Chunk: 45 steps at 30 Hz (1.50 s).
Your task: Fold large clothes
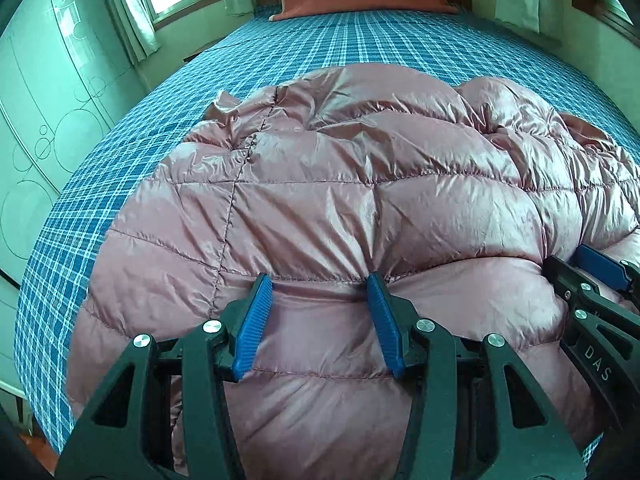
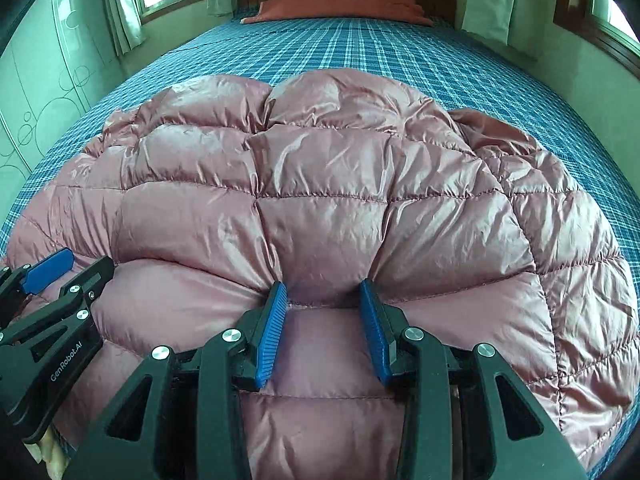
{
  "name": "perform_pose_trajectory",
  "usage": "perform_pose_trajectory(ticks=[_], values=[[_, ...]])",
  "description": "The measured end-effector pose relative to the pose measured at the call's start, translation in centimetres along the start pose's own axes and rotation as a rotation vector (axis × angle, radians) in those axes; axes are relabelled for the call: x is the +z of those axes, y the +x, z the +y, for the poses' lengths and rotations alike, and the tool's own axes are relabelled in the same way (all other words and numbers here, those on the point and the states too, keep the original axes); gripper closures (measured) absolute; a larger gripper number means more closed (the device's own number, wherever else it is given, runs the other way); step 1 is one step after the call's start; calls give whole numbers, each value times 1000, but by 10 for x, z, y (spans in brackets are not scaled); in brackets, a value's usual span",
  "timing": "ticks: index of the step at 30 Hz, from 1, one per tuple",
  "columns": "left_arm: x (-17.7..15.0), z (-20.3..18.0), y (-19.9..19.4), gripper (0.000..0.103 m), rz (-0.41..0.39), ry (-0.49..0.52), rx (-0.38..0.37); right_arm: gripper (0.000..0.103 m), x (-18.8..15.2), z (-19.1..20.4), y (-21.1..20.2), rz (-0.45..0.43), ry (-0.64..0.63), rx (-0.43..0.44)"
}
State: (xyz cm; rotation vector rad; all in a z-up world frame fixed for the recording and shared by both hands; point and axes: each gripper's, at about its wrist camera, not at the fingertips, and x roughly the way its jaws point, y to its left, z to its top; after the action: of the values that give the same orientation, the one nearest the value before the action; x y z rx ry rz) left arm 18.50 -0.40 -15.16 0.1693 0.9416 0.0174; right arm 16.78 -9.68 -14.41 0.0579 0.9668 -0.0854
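Left gripper and right gripper: jaws apart, pressed into puffy jacket; slick shell may slip on closing

Shiny pink quilted jacket, blue-and-white plaid bedsheet, blue-padded black tongs

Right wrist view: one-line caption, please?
Open right hand-held gripper presses into a pink quilted down jacket on a blue plaid bed.

Pink quilted jacket — seemingly folded
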Motion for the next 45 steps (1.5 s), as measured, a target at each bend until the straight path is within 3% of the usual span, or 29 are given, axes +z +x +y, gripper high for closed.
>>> perform_pose_trajectory(ticks=[2,6,11,15,18,20,22,27,37,45], values=[[5,4,-10,55,-8,-18,-16,64,6,-3,-9,9,9,13],[26,3,-23,54,-74,-30,-25,64,31,-7,-28,-59,43,34],[40,-9,15,54,-13,-5,15,64,53,5,-4,-41,17,27],[37,-15,29,54,-9,22,46,64,46,7,32,29,19,34],[34,-4,9,55,-40,-20,9,64,45,1,12,-1,44,42],[28,4,5,55,-50,-22,35,64,39,-3,0,-24,42,17],[21,8,18,53,-19,-42,18,64,30,-7,3,-14,51,14],[12,-3,25,52,-57,-10,68,63,16,-1,19,-47,-1,-18],[13,1,27,52,-68,-25,53,63,14,1,19,-62,-12,-38],[12,7,24,52,-70,-39,39,63,17,17,-7,-108,16,-58]])
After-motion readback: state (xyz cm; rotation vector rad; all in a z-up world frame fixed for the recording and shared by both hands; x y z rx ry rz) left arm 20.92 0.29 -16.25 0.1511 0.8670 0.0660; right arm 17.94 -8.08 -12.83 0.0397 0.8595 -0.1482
